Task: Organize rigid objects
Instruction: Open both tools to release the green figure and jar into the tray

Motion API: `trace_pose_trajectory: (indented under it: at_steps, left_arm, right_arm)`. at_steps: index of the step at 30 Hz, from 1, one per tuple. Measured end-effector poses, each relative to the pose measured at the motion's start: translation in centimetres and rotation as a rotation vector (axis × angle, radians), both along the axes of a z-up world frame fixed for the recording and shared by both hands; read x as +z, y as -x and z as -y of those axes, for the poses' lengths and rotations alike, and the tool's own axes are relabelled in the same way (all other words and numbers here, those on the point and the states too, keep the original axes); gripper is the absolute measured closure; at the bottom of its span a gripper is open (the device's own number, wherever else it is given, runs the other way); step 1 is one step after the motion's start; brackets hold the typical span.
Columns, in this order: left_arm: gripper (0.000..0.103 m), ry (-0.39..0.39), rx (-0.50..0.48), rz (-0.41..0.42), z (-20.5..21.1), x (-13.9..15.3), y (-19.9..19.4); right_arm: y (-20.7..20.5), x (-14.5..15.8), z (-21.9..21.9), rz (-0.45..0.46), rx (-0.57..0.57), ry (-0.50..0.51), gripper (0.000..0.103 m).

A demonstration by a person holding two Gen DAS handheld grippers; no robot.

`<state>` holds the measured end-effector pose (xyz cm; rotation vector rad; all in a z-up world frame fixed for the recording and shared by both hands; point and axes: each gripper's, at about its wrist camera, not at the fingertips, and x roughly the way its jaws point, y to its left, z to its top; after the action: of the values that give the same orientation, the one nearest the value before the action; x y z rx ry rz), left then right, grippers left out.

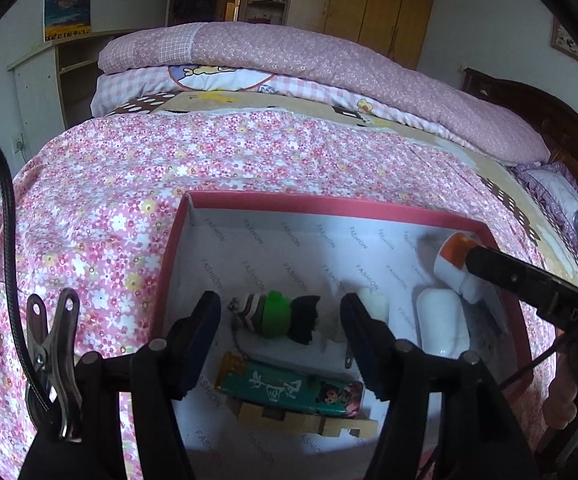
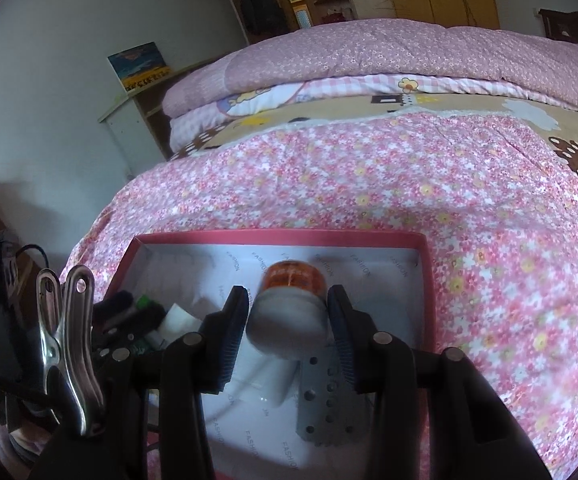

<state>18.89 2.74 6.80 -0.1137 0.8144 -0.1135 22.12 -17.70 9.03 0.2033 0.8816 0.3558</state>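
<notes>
From the left wrist, the left gripper [image 1: 281, 336] hangs wide open and empty over the red box [image 1: 329, 206] on the bed [image 1: 129, 184]; a green toy [image 1: 275, 314] lies between its fingers, untouched. A green tin [image 1: 293, 390] sits nearer, wooden blocks [image 1: 309, 424] partly hidden beneath.

From the right wrist, the right gripper [image 2: 287, 320] clasps a white bottle [image 2: 289, 312] above the box's clear far half; its label is blurred.
</notes>
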Motion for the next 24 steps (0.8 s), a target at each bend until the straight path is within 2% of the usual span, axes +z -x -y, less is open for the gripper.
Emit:
trace_pose_trajectory:
  at_steps: [6,14,24]
  left_arm:
    - [0.037,0.011,0.005,-0.002,-0.1,0.0,0.2]
    - [0.037,0.002,0.031,0.008,-0.7,0.3,1.0]
    - [0.037,0.013,0.014,0.024,-0.4,1.4,2.4]
  right_arm:
    - [0.6,0.6,-0.3,0.012,0.008,0.001,0.055]
    - [2.0,1.7,0.0,0.006,0.006,-0.075,0.055]
    - [3.7,2.5,-0.6,-0.006,0.037,-0.083,0.055]
